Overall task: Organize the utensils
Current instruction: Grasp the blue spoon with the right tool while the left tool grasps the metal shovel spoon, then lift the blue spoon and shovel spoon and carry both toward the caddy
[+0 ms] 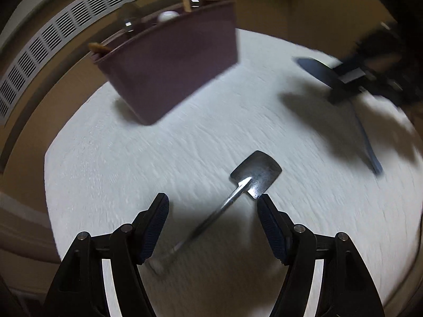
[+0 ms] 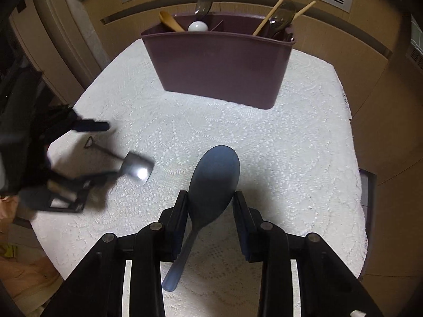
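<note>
The right gripper [image 2: 210, 195] is clamped on the blue spoon [image 2: 214, 177]. The left gripper [image 1: 212, 200], jaws apart, hovers over the steel spatula [image 1: 255, 175] on the cloth [image 2: 290, 145], with free room before the bin [image 2: 219, 63].

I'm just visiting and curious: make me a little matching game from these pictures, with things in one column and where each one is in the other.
Things:
1. blue rice paddle
2. small metal spatula
3. wooden spoon
4. purple caddy

Places:
a. standing inside the caddy, left end
b. between the right gripper fingers
c. at the far side of the white tablecloth
d. lying on the cloth in front of the open left gripper

Pairs: 1-b, 2-d, 3-a, 4-c
</note>
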Available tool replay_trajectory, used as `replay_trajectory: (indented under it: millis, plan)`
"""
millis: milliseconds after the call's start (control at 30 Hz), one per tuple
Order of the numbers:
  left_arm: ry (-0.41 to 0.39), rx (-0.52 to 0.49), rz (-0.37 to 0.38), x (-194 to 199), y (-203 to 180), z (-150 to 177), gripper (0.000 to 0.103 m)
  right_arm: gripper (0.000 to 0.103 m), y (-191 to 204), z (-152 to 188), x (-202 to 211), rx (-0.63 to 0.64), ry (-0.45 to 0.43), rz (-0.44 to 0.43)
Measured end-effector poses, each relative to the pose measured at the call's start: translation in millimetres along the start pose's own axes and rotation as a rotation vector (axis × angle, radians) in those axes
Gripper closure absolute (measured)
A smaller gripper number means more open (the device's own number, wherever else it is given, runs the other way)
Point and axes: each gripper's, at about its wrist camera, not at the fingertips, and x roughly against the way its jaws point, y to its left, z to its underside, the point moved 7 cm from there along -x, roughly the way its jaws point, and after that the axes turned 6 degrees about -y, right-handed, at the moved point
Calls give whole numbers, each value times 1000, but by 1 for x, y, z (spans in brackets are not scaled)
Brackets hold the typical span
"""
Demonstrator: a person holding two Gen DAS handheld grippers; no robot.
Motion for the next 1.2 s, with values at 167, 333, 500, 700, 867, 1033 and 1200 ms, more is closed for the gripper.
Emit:
replay_trajectory:
  millis: [167, 333, 500, 700, 867, 1033, 1200]
  plan:
    - [38, 151, 121, -10, 14, -1, 33, 72, -9, 5, -1, -37, 10, -27]
    - [91, 221, 330, 19, -29, 14, 34, 72, -17, 8, -10, -59, 14, -26]
    - [58, 128, 178, 22, -43, -4, 37, 72, -13, 8, -16, -29, 7, 1]
    - [102, 175, 112, -4, -34, -17, 62, 72, -9, 12, -7, -23, -19, -15]
    - [4, 241, 85, 6, -45, -19, 70, 72, -10, 10, 14, -20, -100, -3]
    - [-211, 331, 11, 61, -44, -25, 70, 72, -2, 5, 45, 17, -210, 32]
    - [-383, 447, 13, 102, -32, -40, 71, 76, 7, -8, 80, 33, -309, 43]
